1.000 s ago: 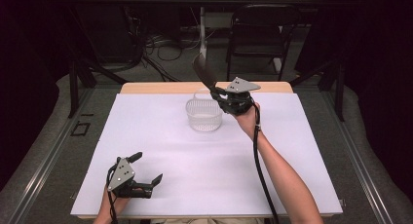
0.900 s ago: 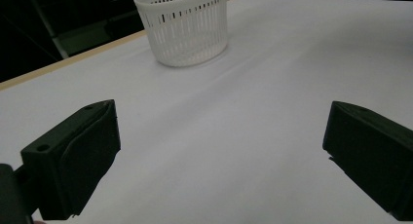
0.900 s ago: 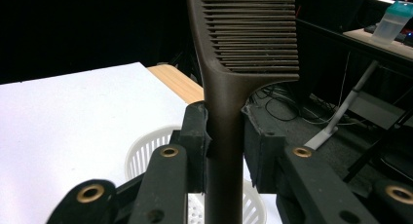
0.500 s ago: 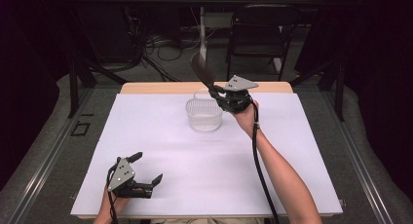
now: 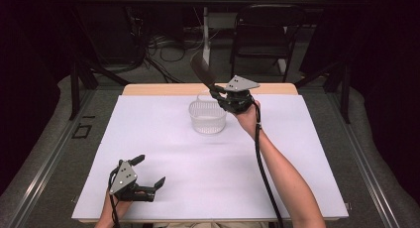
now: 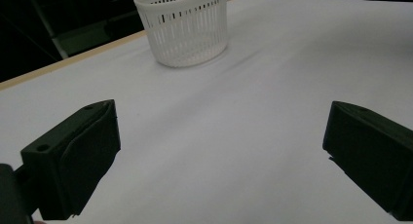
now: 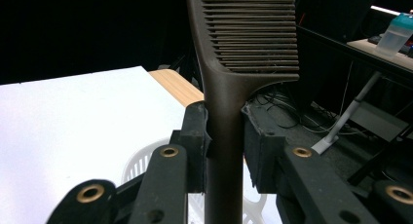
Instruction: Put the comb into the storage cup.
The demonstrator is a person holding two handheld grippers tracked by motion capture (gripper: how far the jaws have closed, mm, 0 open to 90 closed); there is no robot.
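Right fingers (image 7: 225,151): I pinch the comb (image 7: 243,34) by its handle, above the basket (image 5: 207,116).
Left fingers (image 6: 219,156): spread, idle on the desk (image 5: 277,183).
Left to do: lowering the comb in.

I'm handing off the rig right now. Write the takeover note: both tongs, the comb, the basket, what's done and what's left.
Right tongs: shut on the handle of the dark comb, held above the table's far side, teeth end up, just right of the white slotted basket.
Left tongs: open, holding nothing, low over the white table at the near left corner.
Done: comb picked up and brought to the basket.
Left, most likely: lower the comb into the basket and release it.
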